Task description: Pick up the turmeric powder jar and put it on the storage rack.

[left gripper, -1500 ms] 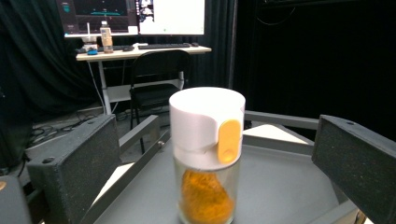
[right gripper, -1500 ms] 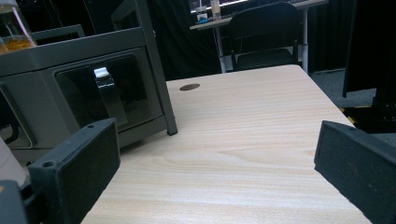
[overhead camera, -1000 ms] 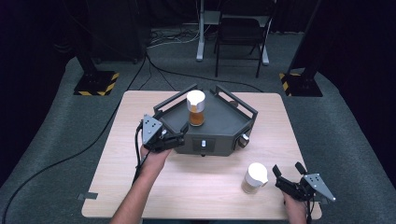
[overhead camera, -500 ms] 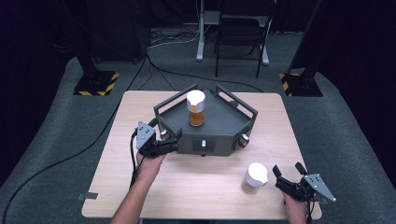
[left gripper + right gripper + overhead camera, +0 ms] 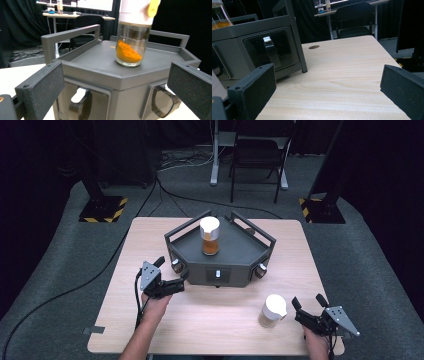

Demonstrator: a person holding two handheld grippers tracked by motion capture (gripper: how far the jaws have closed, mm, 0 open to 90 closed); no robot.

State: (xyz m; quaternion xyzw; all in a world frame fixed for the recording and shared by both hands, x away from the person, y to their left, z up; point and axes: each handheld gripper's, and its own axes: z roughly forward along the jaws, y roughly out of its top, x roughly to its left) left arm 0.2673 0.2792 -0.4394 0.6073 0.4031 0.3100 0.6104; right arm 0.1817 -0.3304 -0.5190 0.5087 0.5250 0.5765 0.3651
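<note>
1. High view. The left gripper [image 5: 176, 285] sits at the left front corner of the grey stand [image 5: 220, 265], jaws apart and empty, just beside a knob [image 5: 176, 265]. A jar [image 5: 210, 236] with orange powder and a white cap stands upright on the stand's top, well clear of both grippers. The right gripper [image 5: 306, 310] rests near the table's [image 5: 150, 235] front right corner, jaws apart and empty. A second jar [image 5: 272, 310] stands just left of it, not touching.

2. Left gripper view. Both pads [image 5: 41, 86] are spread wide with nothing between them. The stand's corner fills the gap, and the jar [image 5: 131, 42] rises beyond it, centred between the jaws. Judgement: the step in hand is a reach for this jar. The gripper should rise above the rail [image 5: 70, 33], keep level, and close on the glass below the cap.

3. Right gripper view. The pads [image 5: 253, 87] stand wide open over bare table [image 5: 342, 75], holding nothing; the stand's front panel [image 5: 269, 53] lies ahead left. A pale edge at far left may be the second jar; I cannot tell. Judgement: keep this gripper still so the second jar is not knocked.
</note>
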